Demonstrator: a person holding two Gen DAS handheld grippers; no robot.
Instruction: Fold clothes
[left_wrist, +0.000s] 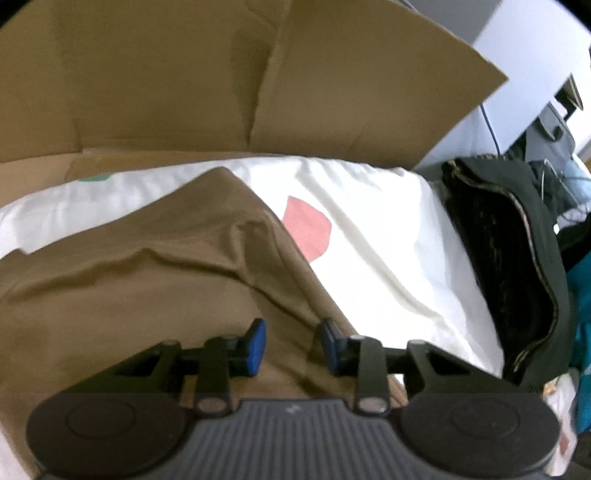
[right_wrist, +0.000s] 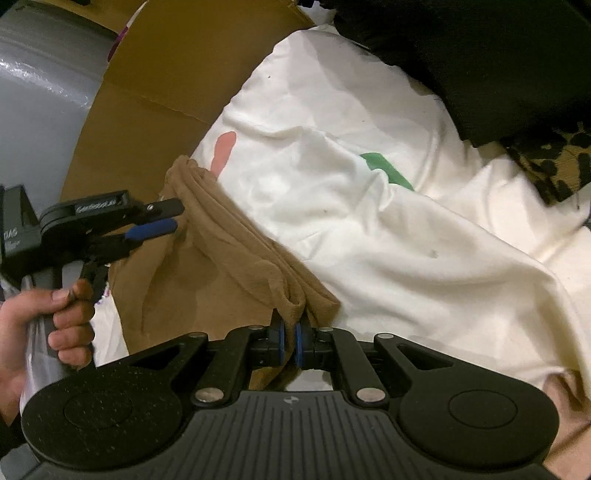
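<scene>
A brown garment (left_wrist: 147, 295) lies rumpled on a white cloth (left_wrist: 369, 240) that has a pink patch. My left gripper (left_wrist: 291, 332) hovers just over the brown fabric, open, with nothing pinched between its blue pads. In the right wrist view the brown garment (right_wrist: 229, 236) runs as a folded strip from the left gripper (right_wrist: 173, 216) down to my right gripper (right_wrist: 290, 323). The right gripper is shut on the bunched near edge of that strip. A hand (right_wrist: 55, 321) holds the left gripper's handle. The left gripper's fingers sit beside the strip's far corner, apart from it.
Brown cardboard (left_wrist: 184, 74) stands behind the white cloth (right_wrist: 369, 221) and shows as cardboard (right_wrist: 166, 74) at the upper left. A dark open bag (left_wrist: 498, 258) lies to the right, with teal fabric (left_wrist: 581, 295) beyond. Black cloth (right_wrist: 480, 55) and a leopard-print piece (right_wrist: 569, 155) border the far side.
</scene>
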